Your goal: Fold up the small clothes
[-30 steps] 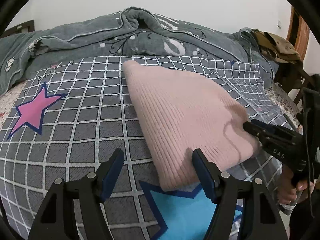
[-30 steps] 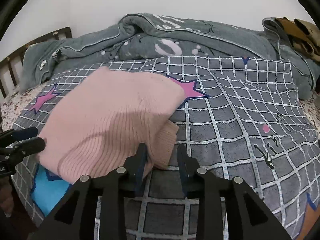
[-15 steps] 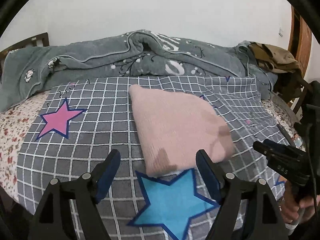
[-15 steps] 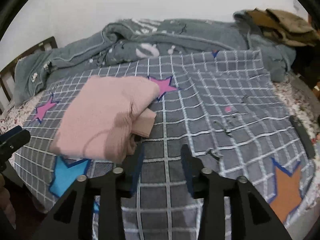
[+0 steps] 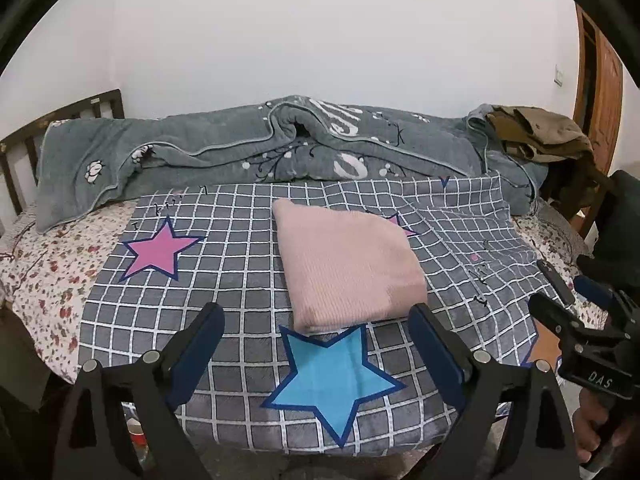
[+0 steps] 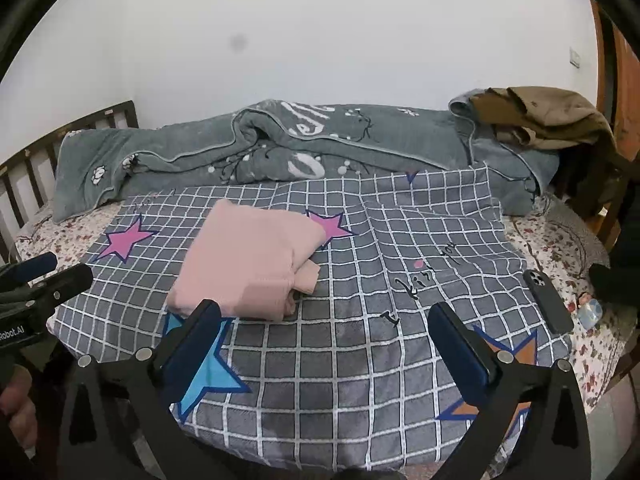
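Observation:
A pink knitted garment (image 5: 348, 268) lies folded into a compact rectangle on the grey checked blanket (image 5: 240, 280). In the right wrist view it (image 6: 248, 268) shows a cuff sticking out at its right side. My left gripper (image 5: 316, 340) is open and empty, held back from the bed's near edge, short of the garment. My right gripper (image 6: 324, 332) is open and empty, also back from the bed, to the right of the garment. Each gripper shows at the edge of the other's view (image 5: 576, 320) (image 6: 44, 276).
A rumpled grey quilt (image 5: 260, 152) lies along the wall side of the bed. Brown clothes (image 5: 540, 132) are piled at the back right. A black phone (image 6: 547, 300) and a small toy (image 6: 588, 308) lie at the bed's right edge. A wooden headboard (image 5: 24, 136) stands at left.
Both grippers have pulled back and up away from the garment. The right gripper let go of the garment's edge and opened wide. The garment stays folded on the blanket.

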Motion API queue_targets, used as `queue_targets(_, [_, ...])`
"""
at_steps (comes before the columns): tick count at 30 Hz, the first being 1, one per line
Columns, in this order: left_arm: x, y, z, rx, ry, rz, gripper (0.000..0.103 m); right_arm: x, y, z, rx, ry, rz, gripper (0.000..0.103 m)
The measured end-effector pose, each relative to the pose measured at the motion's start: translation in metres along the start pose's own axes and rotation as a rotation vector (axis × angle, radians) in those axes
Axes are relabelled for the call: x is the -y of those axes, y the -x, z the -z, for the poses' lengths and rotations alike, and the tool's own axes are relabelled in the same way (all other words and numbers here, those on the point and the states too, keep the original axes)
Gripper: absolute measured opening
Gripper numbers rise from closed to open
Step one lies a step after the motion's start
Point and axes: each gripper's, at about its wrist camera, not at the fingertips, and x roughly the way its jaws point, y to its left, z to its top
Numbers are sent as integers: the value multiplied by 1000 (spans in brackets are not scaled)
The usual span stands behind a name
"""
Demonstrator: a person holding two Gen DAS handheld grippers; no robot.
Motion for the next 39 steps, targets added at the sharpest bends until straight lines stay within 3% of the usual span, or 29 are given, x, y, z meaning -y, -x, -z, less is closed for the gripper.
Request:
queue_targets(8, [4, 18, 4, 12, 4, 0, 94, 1, 25, 6, 13, -8, -7, 102])
queue_targets(39, [13, 31, 2, 30, -9, 11, 94, 18, 39, 12, 34, -32, 23, 102])
